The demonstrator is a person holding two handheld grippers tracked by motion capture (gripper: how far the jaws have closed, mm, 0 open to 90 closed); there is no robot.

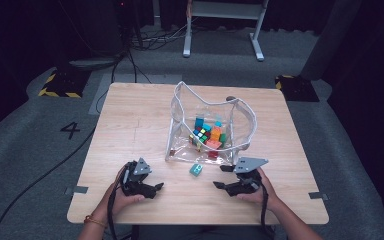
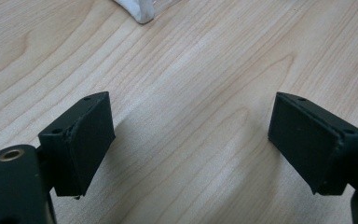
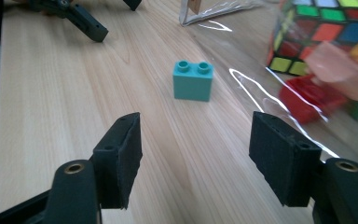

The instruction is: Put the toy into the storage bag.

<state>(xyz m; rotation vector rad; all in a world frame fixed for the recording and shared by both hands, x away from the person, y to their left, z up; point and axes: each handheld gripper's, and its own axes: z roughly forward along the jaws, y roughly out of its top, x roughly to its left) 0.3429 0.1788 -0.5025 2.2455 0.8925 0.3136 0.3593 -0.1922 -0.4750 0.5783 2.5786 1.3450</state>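
A light wooden table (image 1: pixel 130 125) with visible grain stands on grey carpeted floor (image 1: pixel 25 135). Strips of grey tape (image 1: pixel 78 189) lie at its near corners. A white numeral 4 (image 1: pixel 70 130) is marked on the floor at the table's left. Two black bases edged with yellow-and-black hazard tape (image 1: pixel 60 82) sit beyond the far corners. Black cables (image 1: pixel 145 40) run across the floor behind the table, towards the white frame of a further piece of furniture (image 1: pixel 223 25). The surrounding walls are dark; light falls mainly on the tabletop.
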